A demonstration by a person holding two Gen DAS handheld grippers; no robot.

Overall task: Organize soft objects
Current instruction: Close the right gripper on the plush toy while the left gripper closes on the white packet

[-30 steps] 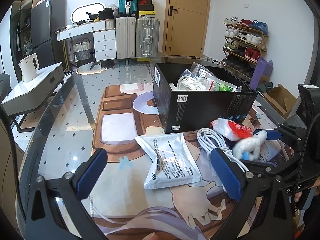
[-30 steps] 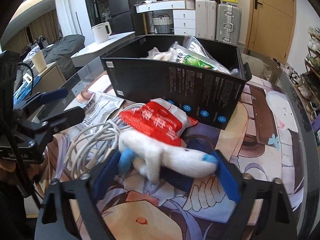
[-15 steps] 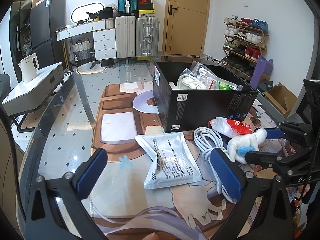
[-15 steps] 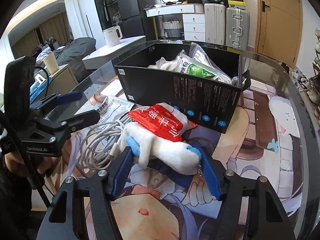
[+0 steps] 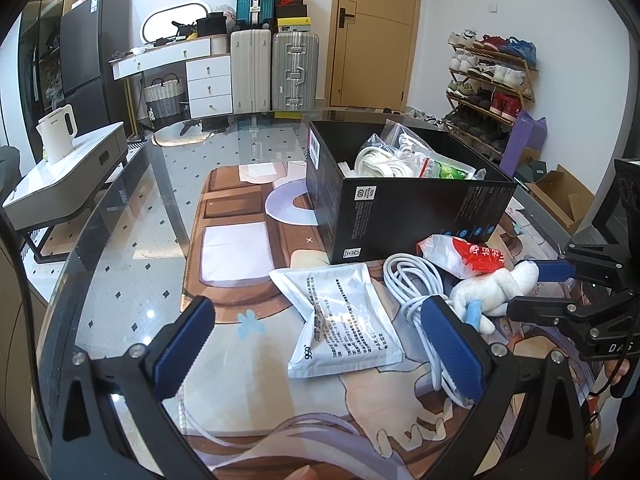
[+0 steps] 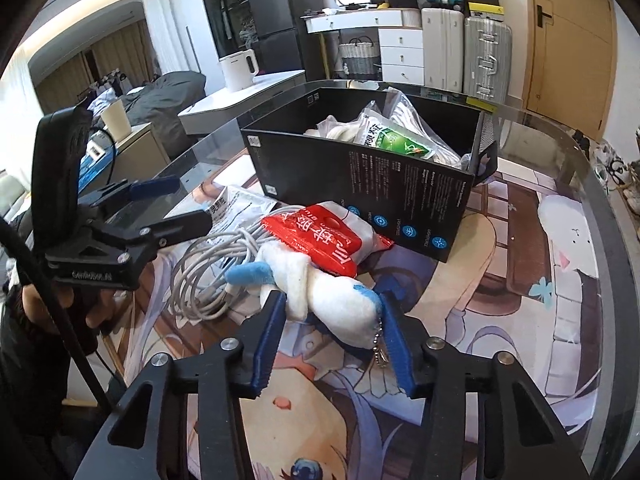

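Note:
A white plush toy (image 6: pixel 336 300) with blue tips and a bead chain lies on the printed mat in front of the black box (image 6: pixel 360 176). My right gripper (image 6: pixel 331 304) is closing, and its blue pads touch both sides of the toy's body. The toy's head rests against a red-and-white snack packet (image 6: pixel 324 236) and a coiled white cable (image 6: pixel 208 264). The left wrist view shows the same toy (image 5: pixel 492 288) between the right gripper's (image 5: pixel 536 286) fingers. My left gripper (image 5: pixel 316 308) hangs open above a white foil pouch (image 5: pixel 344 316), touching nothing.
The black box (image 5: pixel 400 216) holds a cable coil and several plastic bags. The round glass table's rim (image 6: pixel 600 184) curves close on the right. A white kettle (image 5: pixel 58 132), suitcases (image 5: pixel 294 72) and a shoe rack (image 5: pixel 492 76) stand beyond the table.
The right gripper's jaws have narrowed from wide apart to touching the plush toy's sides, and the toy has shifted slightly with them. The left gripper has stayed still.

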